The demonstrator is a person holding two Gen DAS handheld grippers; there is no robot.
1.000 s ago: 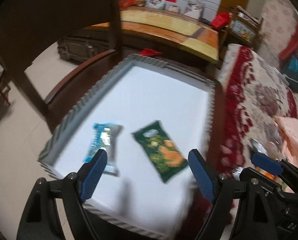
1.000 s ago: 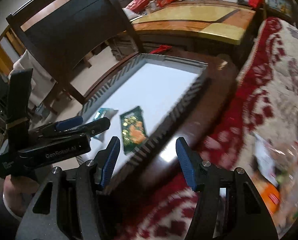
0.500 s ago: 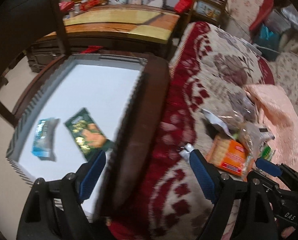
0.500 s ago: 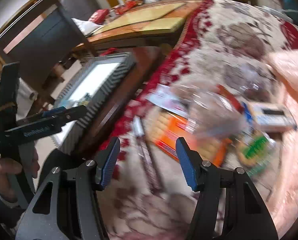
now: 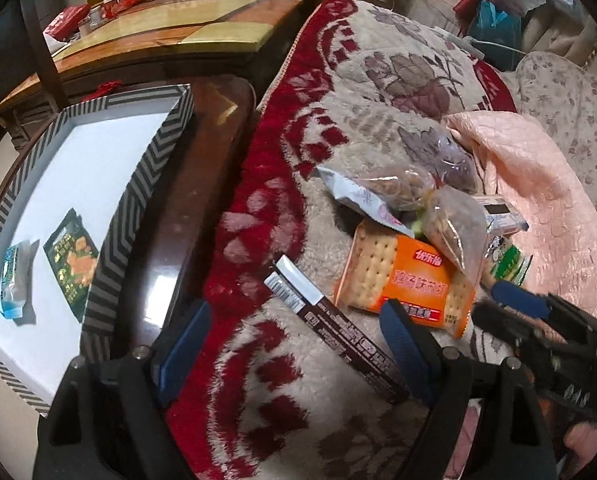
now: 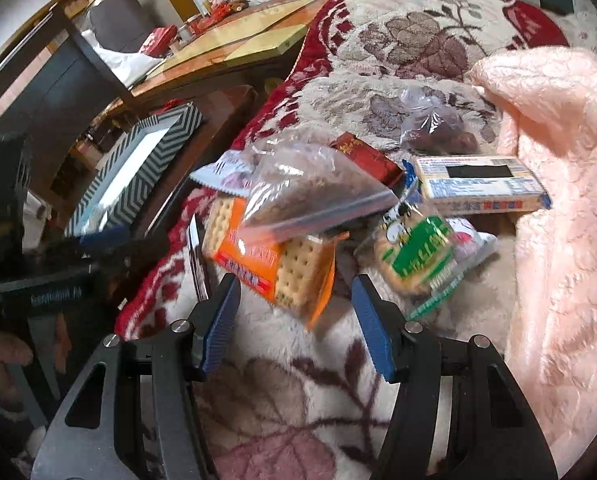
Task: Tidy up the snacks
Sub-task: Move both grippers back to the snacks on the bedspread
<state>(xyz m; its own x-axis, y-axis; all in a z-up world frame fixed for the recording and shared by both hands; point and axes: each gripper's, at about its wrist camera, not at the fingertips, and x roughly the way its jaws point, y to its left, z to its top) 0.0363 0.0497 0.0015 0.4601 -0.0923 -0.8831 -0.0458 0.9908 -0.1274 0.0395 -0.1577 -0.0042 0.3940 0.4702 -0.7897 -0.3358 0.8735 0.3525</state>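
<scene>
Item one, my left gripper (image 5: 298, 344): jaws spread wide, nothing between the pads, hanging over the red-and-cream floral blanket (image 5: 298, 128).

Item two, my right gripper (image 6: 294, 320): jaws partly apart, also empty, poised just short of the snack pile.

Item three, the pile itself, on the blanket: an orange cracker pack (image 5: 406, 280) at about 1 o'clock from my left gripper, a long dark brown bar (image 5: 338, 328) lying between its fingers, a clear bag of brown pieces (image 6: 310, 192) resting on top of the crackers, a green-labelled biscuit pack (image 6: 418, 256) at 1 o'clock from my right gripper, a white-and-blue box (image 6: 478, 188) beyond that, and a small red packet (image 6: 366, 156) at 12 o'clock.

Item four, the chevron-edged box (image 5: 138, 184) on the dark wooden table (image 5: 186, 216), at 10 o'clock in the left view: it holds a green snack packet (image 5: 72, 264) and a blue-and-silver packet (image 5: 14, 280) (side by side, not touching).

Item five, a pink quilted cover (image 6: 558, 200), at 2 o'clock.
</scene>
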